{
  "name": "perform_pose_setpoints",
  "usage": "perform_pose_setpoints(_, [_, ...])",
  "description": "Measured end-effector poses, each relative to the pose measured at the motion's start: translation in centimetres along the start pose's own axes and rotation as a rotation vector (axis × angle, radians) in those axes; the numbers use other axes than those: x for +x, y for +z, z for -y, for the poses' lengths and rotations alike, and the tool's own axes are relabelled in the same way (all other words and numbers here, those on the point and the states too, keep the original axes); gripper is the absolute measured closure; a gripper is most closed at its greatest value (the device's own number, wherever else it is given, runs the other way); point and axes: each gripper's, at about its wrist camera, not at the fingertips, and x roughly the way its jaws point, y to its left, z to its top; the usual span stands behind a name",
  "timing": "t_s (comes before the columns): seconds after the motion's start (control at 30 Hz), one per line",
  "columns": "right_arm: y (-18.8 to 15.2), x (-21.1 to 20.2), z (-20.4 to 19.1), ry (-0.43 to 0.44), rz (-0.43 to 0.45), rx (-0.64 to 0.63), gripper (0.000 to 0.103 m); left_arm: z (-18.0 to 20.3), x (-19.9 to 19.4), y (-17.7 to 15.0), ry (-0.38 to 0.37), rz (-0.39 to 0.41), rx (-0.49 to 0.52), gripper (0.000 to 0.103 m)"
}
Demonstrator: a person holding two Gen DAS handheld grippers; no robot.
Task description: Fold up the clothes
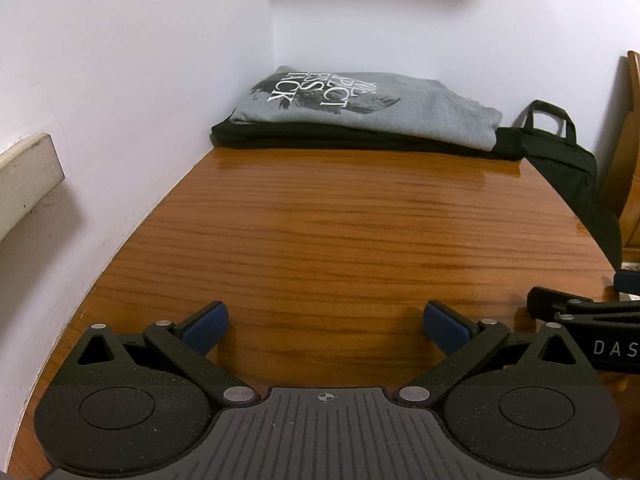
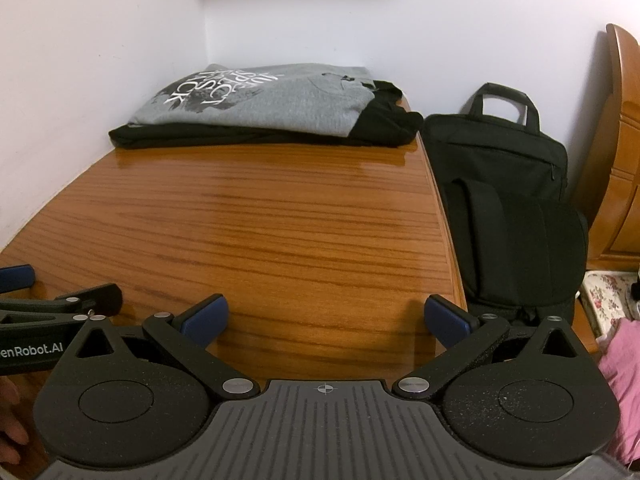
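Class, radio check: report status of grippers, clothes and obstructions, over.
Left gripper open, empty. Right gripper open, empty. Grey shirt folded on black garment, far end of table. Nothing between the jaws and the stack; black bag off the table.

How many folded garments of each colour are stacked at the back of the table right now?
Grey: 1, the printed grey shirt on top
Black: 1, the black garment beneath it
Total: 2

place: home, likely a bedroom | cues: glossy wooden surface in a white-walled corner | carved wooden furniture at right | floral fabric | folded shirts | black bag beside the surface
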Motion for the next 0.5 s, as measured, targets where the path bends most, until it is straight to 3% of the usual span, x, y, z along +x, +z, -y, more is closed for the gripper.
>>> perform_pose_setpoints(0.5, [0.04, -0.04, 0.04, 0.000, -0.002, 0.002, 0.000, 0.05, -0.01, -0.13, -0.001, 0.001, 0.001, 0.000])
